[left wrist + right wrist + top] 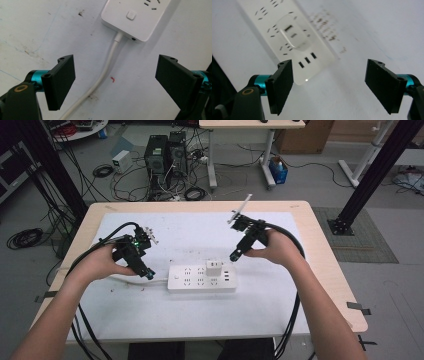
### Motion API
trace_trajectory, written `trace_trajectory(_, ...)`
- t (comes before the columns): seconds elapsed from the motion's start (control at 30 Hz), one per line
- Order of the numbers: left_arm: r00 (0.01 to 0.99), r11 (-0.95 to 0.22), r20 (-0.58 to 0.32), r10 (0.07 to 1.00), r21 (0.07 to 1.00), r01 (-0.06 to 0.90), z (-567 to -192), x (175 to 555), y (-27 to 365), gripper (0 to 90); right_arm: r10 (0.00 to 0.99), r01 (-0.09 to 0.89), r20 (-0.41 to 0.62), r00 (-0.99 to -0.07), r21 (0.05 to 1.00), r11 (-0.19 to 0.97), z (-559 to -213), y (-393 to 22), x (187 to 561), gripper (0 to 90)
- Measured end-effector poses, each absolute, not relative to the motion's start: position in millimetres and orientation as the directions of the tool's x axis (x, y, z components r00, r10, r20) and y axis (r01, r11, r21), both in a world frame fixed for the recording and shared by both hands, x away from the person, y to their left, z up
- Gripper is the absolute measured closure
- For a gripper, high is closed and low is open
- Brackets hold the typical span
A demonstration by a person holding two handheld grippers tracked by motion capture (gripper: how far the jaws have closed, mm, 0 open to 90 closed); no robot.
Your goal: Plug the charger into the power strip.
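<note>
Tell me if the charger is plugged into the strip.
Plugged in: the charger stands upright on the strip.

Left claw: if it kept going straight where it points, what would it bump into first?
Probably the white cord on the table, which runs between the open left claw's jaws. The power strip lies farther ahead. Depth is hard to judge.

Floor behind table: two computer towers, tangled cables, blue box
Far desk: white legs
</note>
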State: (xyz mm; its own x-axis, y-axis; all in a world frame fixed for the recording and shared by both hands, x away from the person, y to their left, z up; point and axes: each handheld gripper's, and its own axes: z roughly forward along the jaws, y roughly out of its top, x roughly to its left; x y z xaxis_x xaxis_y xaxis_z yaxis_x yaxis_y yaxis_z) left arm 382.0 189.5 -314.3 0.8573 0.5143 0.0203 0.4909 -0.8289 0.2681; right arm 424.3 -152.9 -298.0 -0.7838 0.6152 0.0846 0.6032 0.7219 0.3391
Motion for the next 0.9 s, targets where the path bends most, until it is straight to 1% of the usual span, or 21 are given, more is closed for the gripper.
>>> trace_trajectory(0.03, 0.852, -0.825, 0.025, 0.523, 0.265, 0.499, -315.5, 383.9, 189.4, 16.4, 0.669, 0.652, 0.087, -0.738, 0.349, 0.673, -295.9, -162.4, 422.5, 22.4)
trace_trajectory(0.07, 0.846, -0.82, 0.03, 0.533, 0.266, 0.507, -316.9, 385.8, 189.0, 16.4, 0.749, 0.726, 0.101, -0.655, 0.359, 0.587, -293.7, -181.9, 420.6, 22.4)
trace_trajectory(0.1, 0.842, -0.819, 0.038, 0.537, 0.264, 0.51, -317.4, 387.8, 188.9, 16.4, 0.749, 0.726, 0.101, -0.655, 0.359, 0.587, -293.7, -181.9, 420.6, 22.4)
trace_trajectory(0.2, 0.83, -0.806, 0.042, 0.556, 0.274, 0.525, -318.5, 392.8, 188.0, 16.3, 0.822, 0.786, 0.098, -0.561, 0.376, 0.492, -292.5, -205.9, 417.4, 22.4)
trace_trajectory(0.3, 0.829, -0.804, 0.042, 0.558, 0.276, 0.527, -318.2, 395.8, 186.3, 16.4, 0.85, 0.815, 0.11, -0.515, 0.37, 0.445, -293.7, -223.1, 414.9, 22.4)
trace_trajectory(0.53, 0.83, -0.807, 0.052, 0.555, 0.273, 0.523, -316.9, 397.4, 183.3, 16.4, 0.865, 0.831, 0.118, -0.488, 0.368, 0.418, -294.9, -240.4, 412.0, 22.4)
trace_trajectory(0.9, 0.825, -0.805, 0.055, 0.562, 0.268, 0.53, -316.9, 393.7, 181.2, 16.4, 0.864, 0.83, 0.105, -0.493, 0.355, 0.431, -295.3, -242.1, 415.3, 22.3)
